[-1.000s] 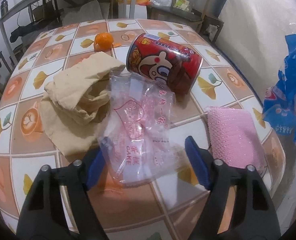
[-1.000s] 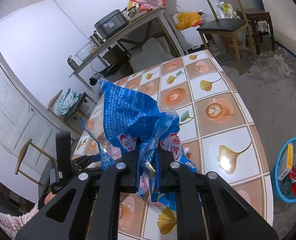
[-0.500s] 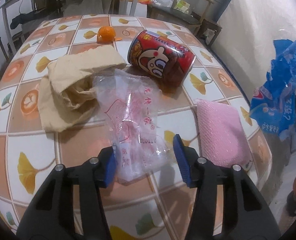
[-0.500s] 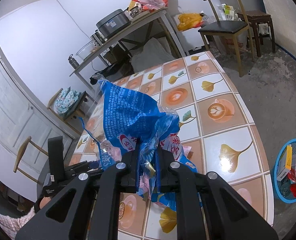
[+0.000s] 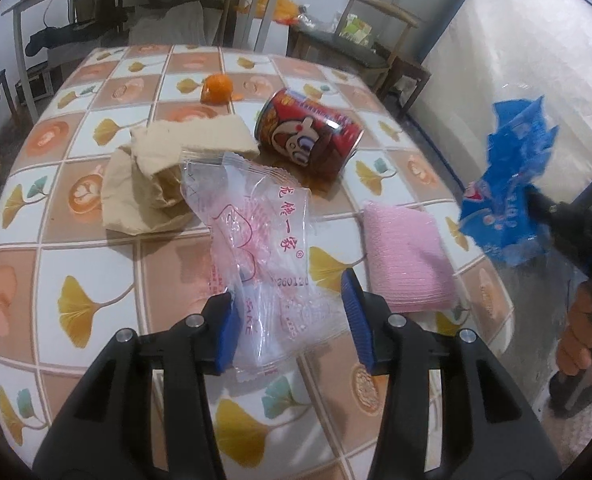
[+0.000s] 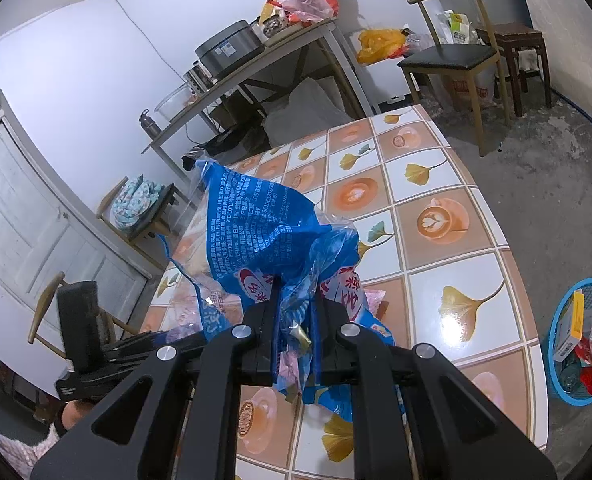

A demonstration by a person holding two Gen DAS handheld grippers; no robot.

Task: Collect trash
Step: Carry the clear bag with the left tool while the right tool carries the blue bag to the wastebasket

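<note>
Left gripper (image 5: 292,322) closing around clear pink-printed wrapper (image 5: 264,240), left pad touching, right pad just apart. Wrapper at 12 o'clock from gripper on tabletop (image 5: 76,272), red can (image 5: 307,136) beyond, pink sponge (image 5: 405,260) at 2 o'clock. Right gripper (image 6: 296,340) pressed together, pinching blue bag (image 6: 256,224).

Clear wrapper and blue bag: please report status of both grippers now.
Left gripper closing, clear wrapper between its fingers. Right gripper shut on blue bag. Red can, pink sponge lie beside the wrapper.
</note>
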